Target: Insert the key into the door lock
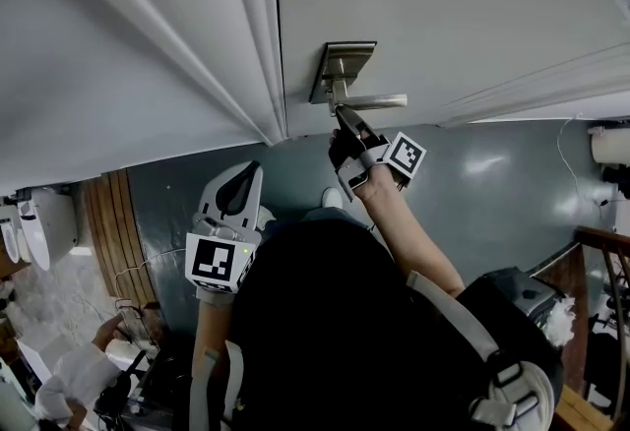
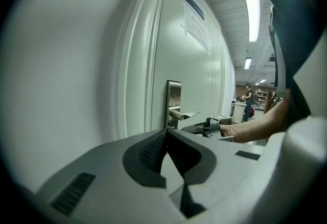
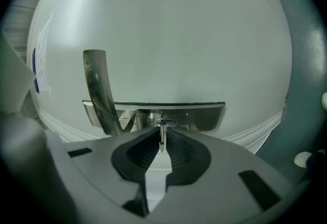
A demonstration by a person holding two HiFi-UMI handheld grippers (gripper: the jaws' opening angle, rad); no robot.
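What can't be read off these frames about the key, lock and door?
1. Keyhole: head view, the right gripper covers it; right gripper view, the key stands edge-on before it, so insertion depth is unclear.
2. Lock plate bottom: left gripper view, behind the left gripper body.
3. Door notice: left gripper view, print too small.

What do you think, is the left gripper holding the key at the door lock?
No, it is the right gripper that holds the key at the door lock. The right gripper view shows the key pinched between its jaws.
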